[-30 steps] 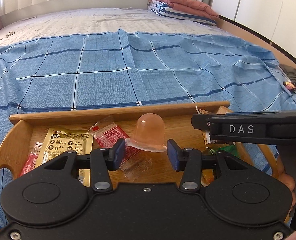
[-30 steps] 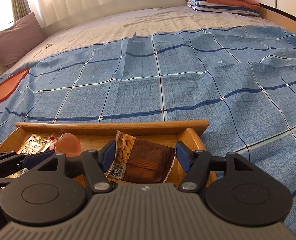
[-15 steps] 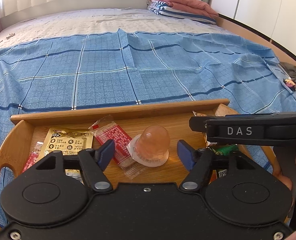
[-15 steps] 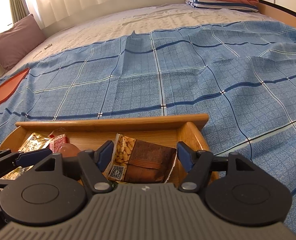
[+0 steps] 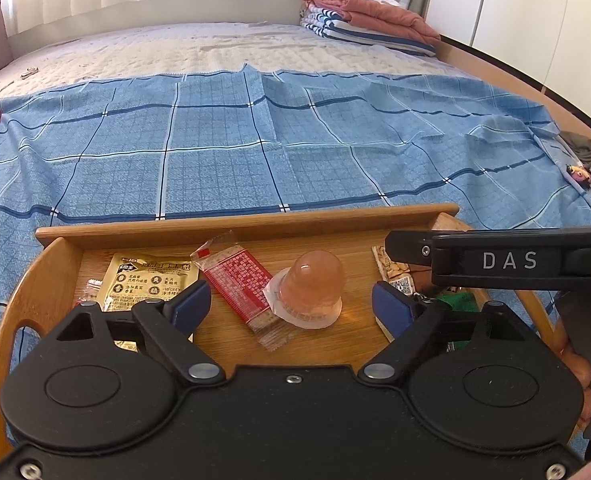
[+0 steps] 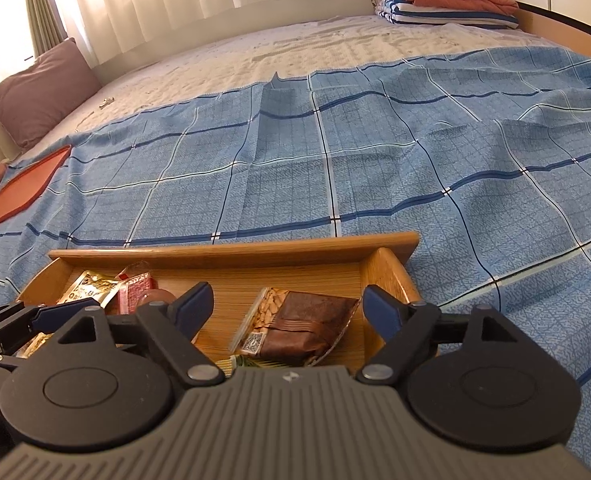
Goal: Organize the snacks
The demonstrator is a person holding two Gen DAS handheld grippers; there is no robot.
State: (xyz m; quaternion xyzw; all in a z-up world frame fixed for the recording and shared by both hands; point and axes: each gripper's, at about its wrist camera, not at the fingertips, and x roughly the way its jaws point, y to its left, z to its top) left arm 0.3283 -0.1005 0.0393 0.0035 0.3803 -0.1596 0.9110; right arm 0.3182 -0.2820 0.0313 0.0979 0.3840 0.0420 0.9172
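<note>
- Left wrist view: the left hand-held gripper (image 5: 291, 306) is opening, its blue pads clear of the domed translucent orange jelly cup (image 5: 309, 294) standing free between them on the wooden tray (image 5: 247, 222). The cup's rim overlaps the red-printed clear wrapper bar (image 5: 241, 280); a careless withdrawal could tip it. The gold foil sachet (image 5: 145, 284) lies left; the right hand-held gripper (image 5: 503, 264) crowds the tray's right side.
- Right wrist view: the right hand-held gripper (image 6: 285, 310) is also opening, jaws apart above the brown nut-printed packet (image 6: 303, 328) without pressing it. The tray's right wall (image 6: 391, 276) stands near its right pad and could catch it.

"DAS" on right tool (image 5: 507, 260), QR code on brown packet (image 6: 253, 341)
</note>
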